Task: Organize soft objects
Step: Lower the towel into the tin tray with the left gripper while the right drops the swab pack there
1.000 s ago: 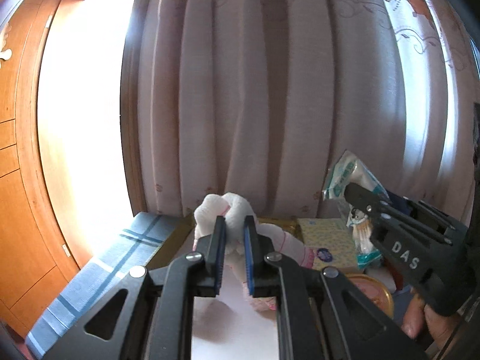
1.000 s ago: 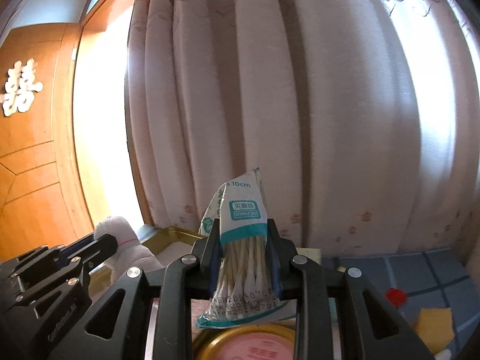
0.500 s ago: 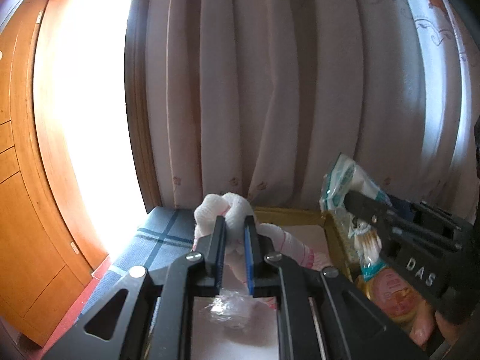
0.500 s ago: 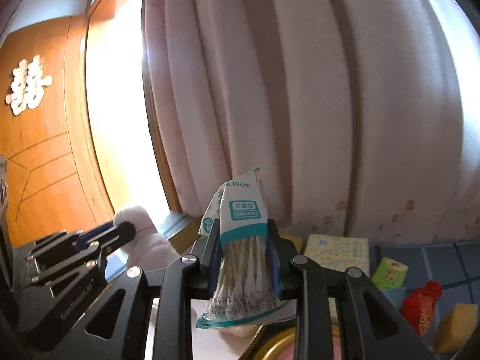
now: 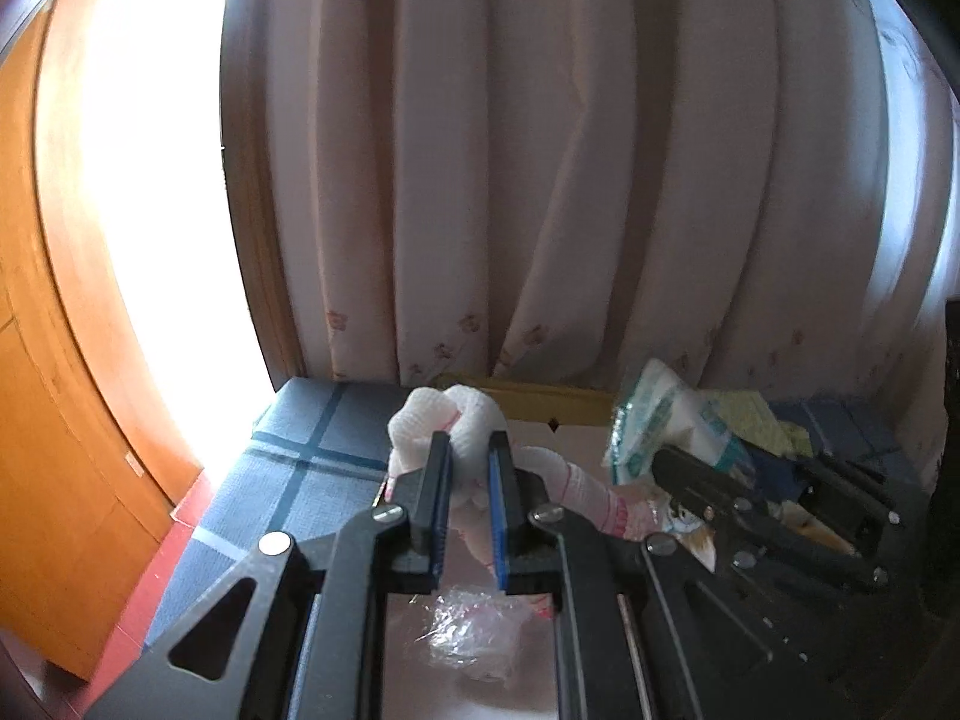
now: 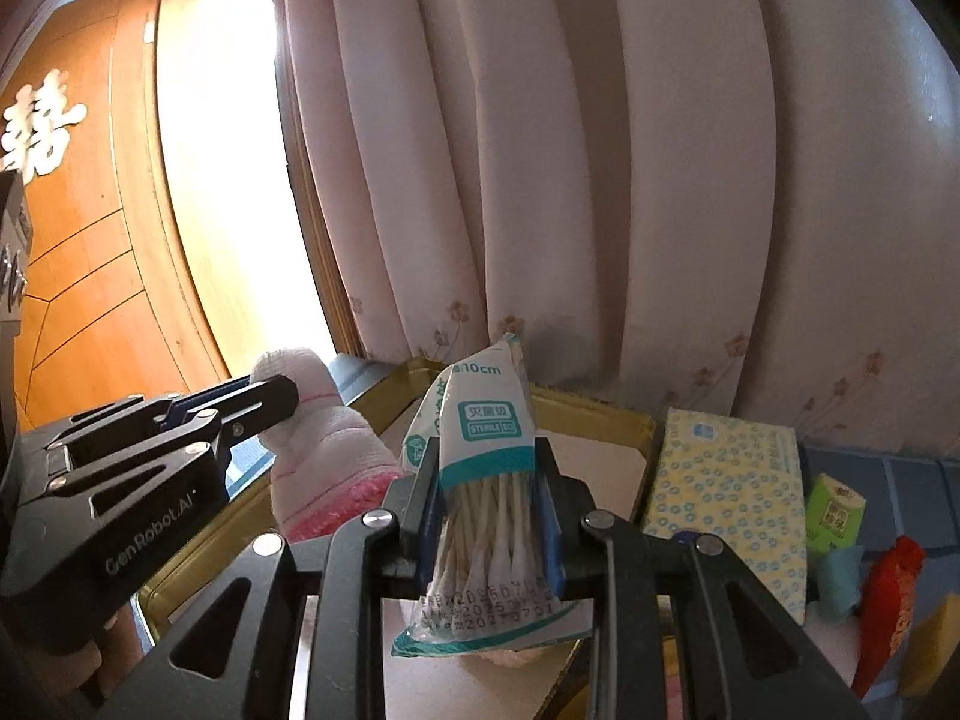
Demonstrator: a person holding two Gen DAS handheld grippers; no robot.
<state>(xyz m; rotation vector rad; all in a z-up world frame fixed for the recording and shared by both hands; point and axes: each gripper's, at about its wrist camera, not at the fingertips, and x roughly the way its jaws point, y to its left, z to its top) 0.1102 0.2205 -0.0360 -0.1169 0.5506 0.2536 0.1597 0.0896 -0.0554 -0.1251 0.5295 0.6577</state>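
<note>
Both hands are loaded here. The left gripper (image 5: 469,474) is clamped tight on a white sock (image 5: 447,420) with pink trim, bunched up so most of it bulges past the fingertips and a tail droops off to the right. The right gripper (image 6: 487,501) is squeezed on a swab pack (image 6: 483,462), pinched across the middle so the printed top sticks up and the bottom hangs below the jaws. Both hang over a gold tray (image 6: 591,411) with a pale floor, which I'd guess is where the soft stuff goes, so carrying two at once probably just saves a trip. A crumpled bit of clear plastic (image 5: 471,621) lies in the tray under the left jaws. Outside it, on the blue checked cloth (image 5: 300,468), there's a tissue pack (image 6: 729,492), a small green packet (image 6: 834,507) and something red (image 6: 888,594). Hard to say how deep the tray is, since the gripper bodies block its near side, and the stuff at the far right is too cut off to identify.
</note>
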